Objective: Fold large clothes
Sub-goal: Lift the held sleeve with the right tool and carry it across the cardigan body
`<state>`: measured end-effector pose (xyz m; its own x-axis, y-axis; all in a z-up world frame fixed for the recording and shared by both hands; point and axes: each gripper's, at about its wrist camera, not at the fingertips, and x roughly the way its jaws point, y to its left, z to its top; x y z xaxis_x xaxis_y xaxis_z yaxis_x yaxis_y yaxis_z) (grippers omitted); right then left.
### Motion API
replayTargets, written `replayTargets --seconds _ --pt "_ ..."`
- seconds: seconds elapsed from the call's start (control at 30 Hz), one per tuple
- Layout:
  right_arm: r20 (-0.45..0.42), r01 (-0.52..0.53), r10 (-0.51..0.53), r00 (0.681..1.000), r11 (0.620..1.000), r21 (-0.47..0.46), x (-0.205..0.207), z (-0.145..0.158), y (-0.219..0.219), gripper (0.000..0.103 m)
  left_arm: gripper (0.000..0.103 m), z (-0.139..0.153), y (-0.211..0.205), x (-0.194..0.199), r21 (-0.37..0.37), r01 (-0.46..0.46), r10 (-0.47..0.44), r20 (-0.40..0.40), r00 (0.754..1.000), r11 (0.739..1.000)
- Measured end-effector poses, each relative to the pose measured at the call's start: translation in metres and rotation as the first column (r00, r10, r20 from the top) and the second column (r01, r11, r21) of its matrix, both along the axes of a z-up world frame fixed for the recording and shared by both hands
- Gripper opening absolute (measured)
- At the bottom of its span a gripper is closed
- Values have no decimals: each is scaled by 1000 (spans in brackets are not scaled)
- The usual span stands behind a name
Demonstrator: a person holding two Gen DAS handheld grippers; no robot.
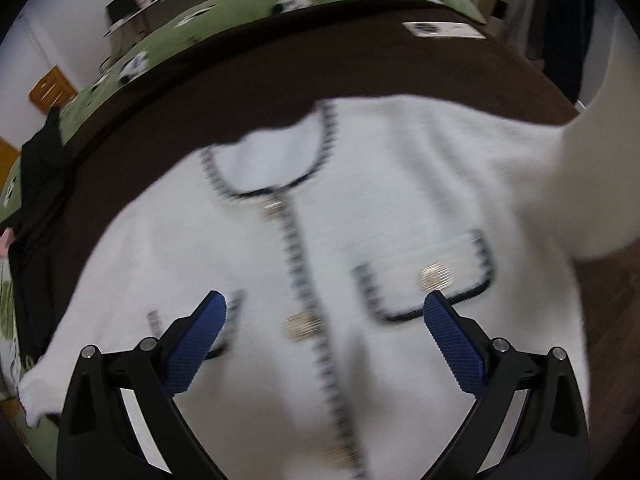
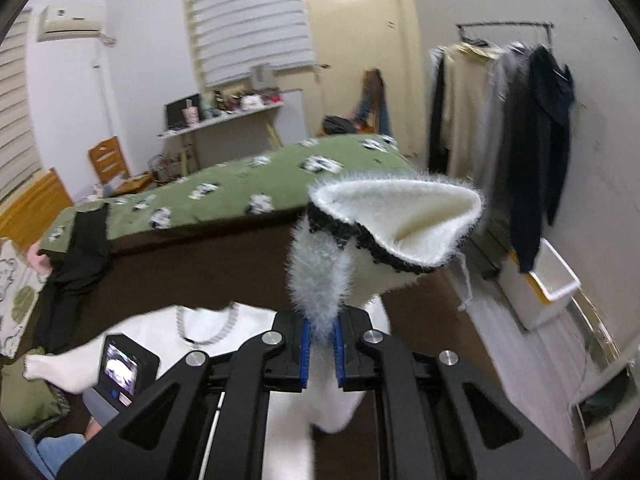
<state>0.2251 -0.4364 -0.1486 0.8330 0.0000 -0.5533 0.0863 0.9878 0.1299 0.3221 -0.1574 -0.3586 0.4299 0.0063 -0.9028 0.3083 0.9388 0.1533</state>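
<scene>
R gripper [image 2: 321, 354] pinched tight on white cardigan [image 1: 320, 240] cuff [image 2: 392, 220], raised at 12; L gripper [image 1: 325, 334] wide, empty, pitched down over cardigan front.

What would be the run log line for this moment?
task: fold clothes | left gripper: open above white cardigan | right gripper: shut on sleeve cuff, lifted

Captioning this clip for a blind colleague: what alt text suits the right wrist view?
The right gripper is shut on a fluffy white black-trimmed cardigan sleeve, lifted above a dark brown bedspread. Hanging clothes line the right wall.
</scene>
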Motion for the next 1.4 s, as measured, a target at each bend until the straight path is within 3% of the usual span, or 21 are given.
replayTargets --seconds 0.13,0.33,0.6,0.73,0.87,1.0,1.2,1.4 --pt "38 -55 56 998 998 -16 11 33 58 10 97 -2 57 -3 26 -49 49 -11 999 998" --pt "78 -125 126 989 992 -12 34 65 130 10 97 -34 134 -11 68 -118 122 -61 991 991" --pt "113 -198 198 974 980 -17 58 96 214 9 97 -83 163 -16 84 -76 86 -125 988 994" --pt "120 -224 227 967 974 -36 67 110 251 9 98 -90 171 -16 40 -75 79 -127 989 996" --pt "125 -242 247 961 969 -52 72 119 285 9 97 -80 185 -13 4 -101 101 -115 988 995" --pt "132 -258 261 956 965 -42 81 127 319 9 97 -50 212 -12 -42 -134 130 -86 988 990" --pt "153 -290 289 945 957 -17 98 137 363 9 97 -11 261 -15 -64 -167 164 -52 985 984" --pt "151 -356 356 922 934 -29 123 141 419 9 97 7 302 -13 -79 -203 201 -36 979 976"
